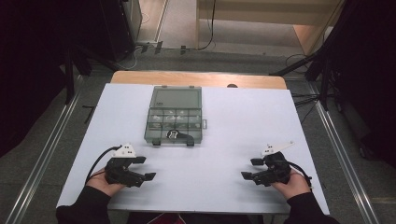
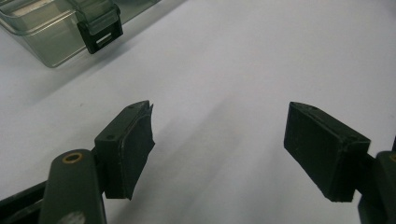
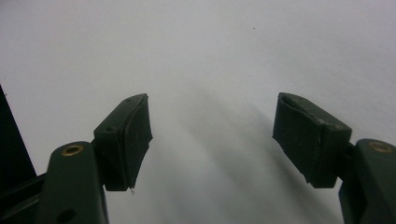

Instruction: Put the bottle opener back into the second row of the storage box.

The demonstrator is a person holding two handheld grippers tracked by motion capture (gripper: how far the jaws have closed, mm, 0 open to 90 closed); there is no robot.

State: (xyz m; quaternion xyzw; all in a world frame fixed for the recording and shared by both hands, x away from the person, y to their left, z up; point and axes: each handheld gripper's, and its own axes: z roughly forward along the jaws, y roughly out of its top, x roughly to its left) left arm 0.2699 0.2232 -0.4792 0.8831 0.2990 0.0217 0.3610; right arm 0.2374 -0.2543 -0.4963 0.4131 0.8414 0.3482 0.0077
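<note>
Jaws spread wide on both grippers, nothing between them. Left gripper [image 1: 142,169] and right gripper [image 1: 250,169] sit low over the white table [image 1: 224,126] near the person's edge, well apart, one at each side, both pointing inward toward the middle. Clear plastic organizer box [image 1: 174,115] lies farther out, centered, lid shut by the look of it, two dark latches [image 1: 156,143] on its near edge; small parts show through the compartments, too small to tell what. Left gripper view catches the box corner and one latch [image 2: 100,31] up at top left, off to the side of the open pads [image 2: 135,140]; right gripper view has bare table ahead of its pads [image 3: 135,135]. Step judged as the start: hands at rest, box untouched. Next move probably calls for reaching forward to the near edge and working the latches, one gripper maybe steadying the box. Forearms enter from the bottom, hands wrapped around the grips, wrists roughly level, grippers held close to the surface.
</note>
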